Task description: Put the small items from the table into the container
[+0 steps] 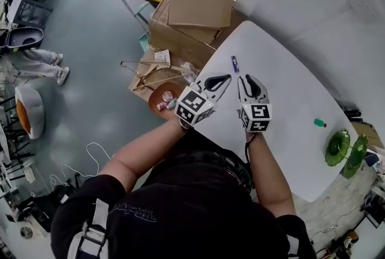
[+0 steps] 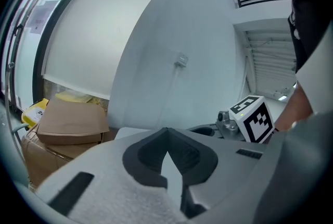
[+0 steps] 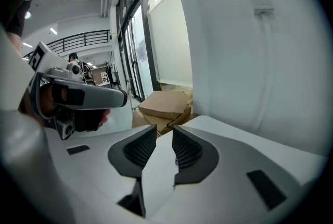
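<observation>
- Right gripper (image 1: pixel 247 78): jaws a little apart, empty; the purple tube (image 1: pixel 234 63) lies just ahead toward the far edge of the table (image 1: pixel 283 71), its long axis roughly along the reach
- Left gripper (image 1: pixel 225 79): tips together, empty, about equally near
- Small items on table: two, the purple tube and a green piece (image 1: pixel 319 123) near the right edge; green glass dishes (image 1: pixel 338 147): two, at the right corner

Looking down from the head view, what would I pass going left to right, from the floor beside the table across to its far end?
bowl → left tongs → purple marker → right tongs → small green item → green dishes
</observation>
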